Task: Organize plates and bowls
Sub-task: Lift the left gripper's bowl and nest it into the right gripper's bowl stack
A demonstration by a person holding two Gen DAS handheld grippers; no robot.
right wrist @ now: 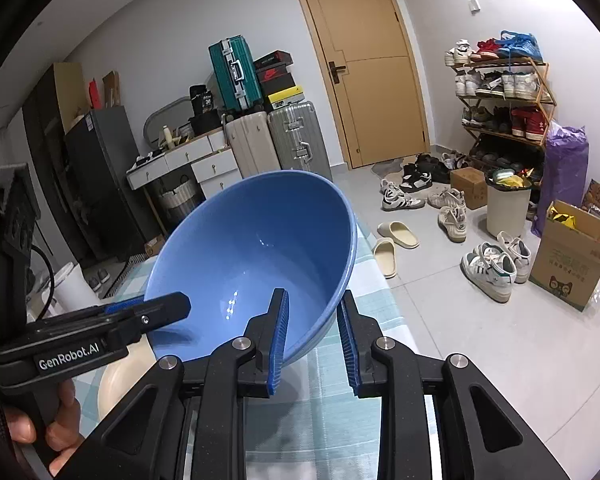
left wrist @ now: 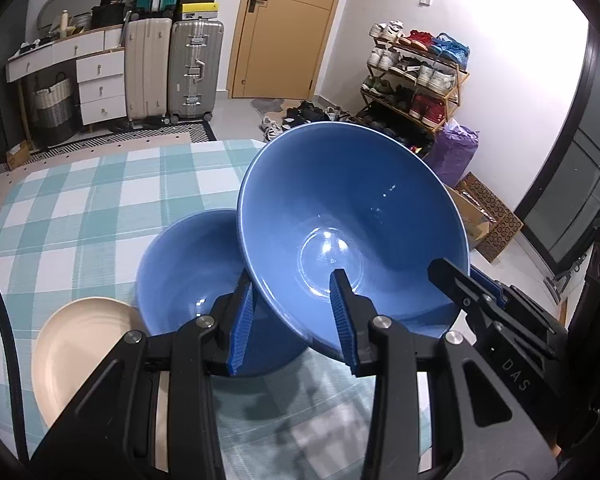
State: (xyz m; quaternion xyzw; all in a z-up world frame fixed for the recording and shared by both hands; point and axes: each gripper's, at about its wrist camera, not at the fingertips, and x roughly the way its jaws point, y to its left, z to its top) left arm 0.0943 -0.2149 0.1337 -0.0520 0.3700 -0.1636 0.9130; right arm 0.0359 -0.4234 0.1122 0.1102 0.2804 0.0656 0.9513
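Left wrist view: both jaws pinch the tilted blue bowl (left wrist: 352, 216) above the checked tablecloth (left wrist: 100, 200).

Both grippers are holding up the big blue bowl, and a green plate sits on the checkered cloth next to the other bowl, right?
Not quite: the plate is beige, not green, as the left wrist view shows. The left gripper and right gripper do hold the big blue bowl, beside the other bowl on the checkered cloth.

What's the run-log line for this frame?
held: large blue bowl, tilted | left gripper: shut on rim | right gripper: shut on rim | on table: second blue bowl, beige plate
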